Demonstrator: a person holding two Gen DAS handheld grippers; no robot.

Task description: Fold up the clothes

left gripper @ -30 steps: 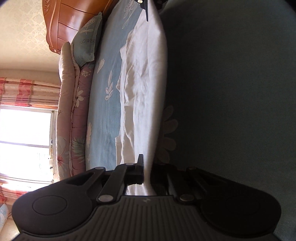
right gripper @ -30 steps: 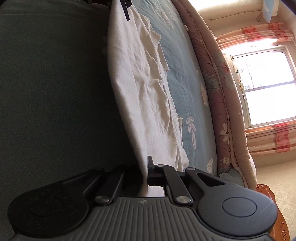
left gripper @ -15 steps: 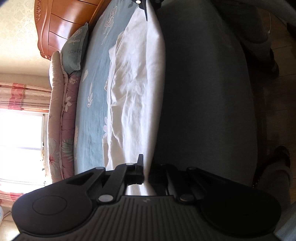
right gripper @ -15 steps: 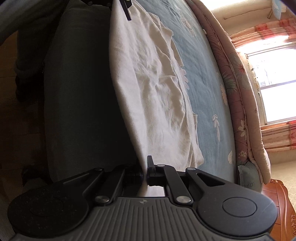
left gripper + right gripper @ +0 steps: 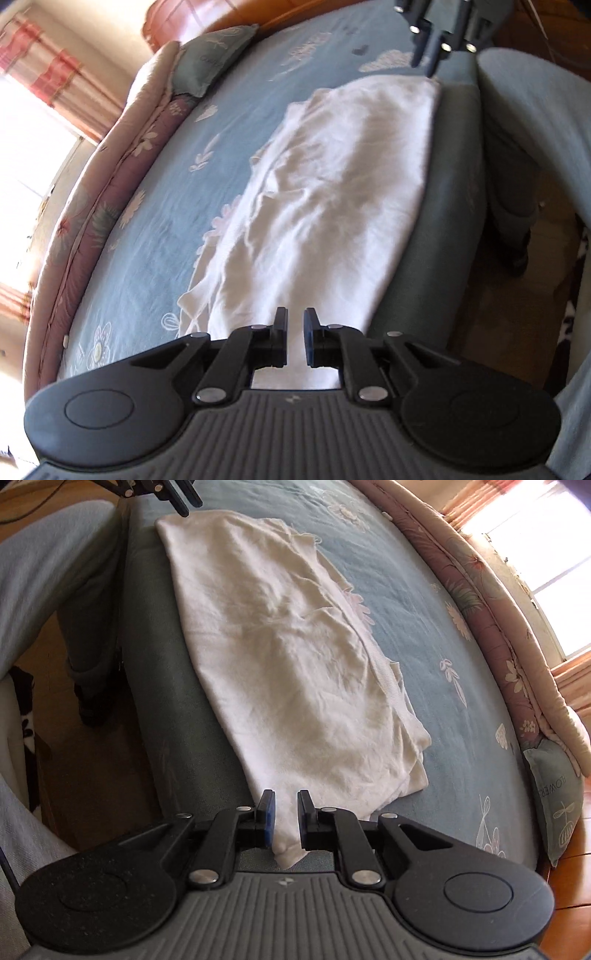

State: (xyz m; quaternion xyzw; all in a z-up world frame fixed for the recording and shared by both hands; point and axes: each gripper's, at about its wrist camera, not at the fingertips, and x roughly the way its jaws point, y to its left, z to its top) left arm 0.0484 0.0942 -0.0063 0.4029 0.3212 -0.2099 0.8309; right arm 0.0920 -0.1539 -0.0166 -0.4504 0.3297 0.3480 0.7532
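Note:
A white garment lies flat and wrinkled along the near edge of the bed; it also shows in the right wrist view. My left gripper is open, its fingers straddling one corner of the cloth. My right gripper is open, with the opposite corner lying loose between its fingers. Each gripper shows at the far corner in the other's view: the right gripper and the left gripper.
The bed has a light blue floral sheet and a dark green side panel. A rolled pink quilt and a green pillow lie at the far side. A person's legs stand on the wooden floor beside the bed.
Both grippers have opened and let go of the garment's edge. The cameras have rotated from sideways to level, and the cloth now rests flat on the bed.

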